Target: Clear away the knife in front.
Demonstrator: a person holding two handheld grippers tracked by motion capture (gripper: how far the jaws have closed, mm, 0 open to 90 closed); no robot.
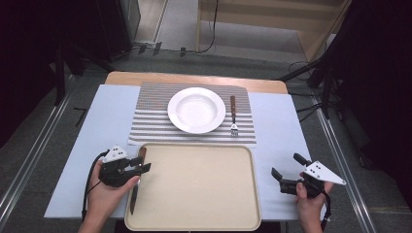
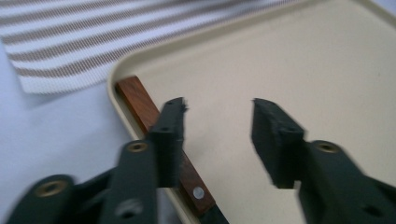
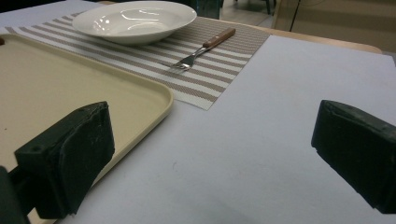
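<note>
The left tool [image 1: 145, 167] is seen half spread, nothing clamped between its jaws; a clear gap is shown between the pads in the left gripper view. Just under and beside its left jaw, a knife [image 2: 161, 149] is found lying along the left rim of the tray [image 1: 204, 194], wooden handle toward the far corner, blade running back toward the person. Whether that jaw touches the handle cannot be told; the blur hides it. The knife is released, not grasped.

The right tool [image 1: 286, 171] is held wide open and empty, low over the bare bench [image 1: 282, 141], just off the tray's right edge.

Ahead of both tools, beyond the tray, a striped placemat [image 1: 150, 126] is laid, with a white plate [image 1: 196, 109] on it and a fork [image 1: 233, 116] to the plate's right, tines pointing back toward the tools. Fork and plate are kept apart.

In front of the left tool the tray floor is open and flat; its raised rim is the one obstacle beside the knife. Open bench surface is left around the right tool, with the bench's right edge near beside it.
</note>
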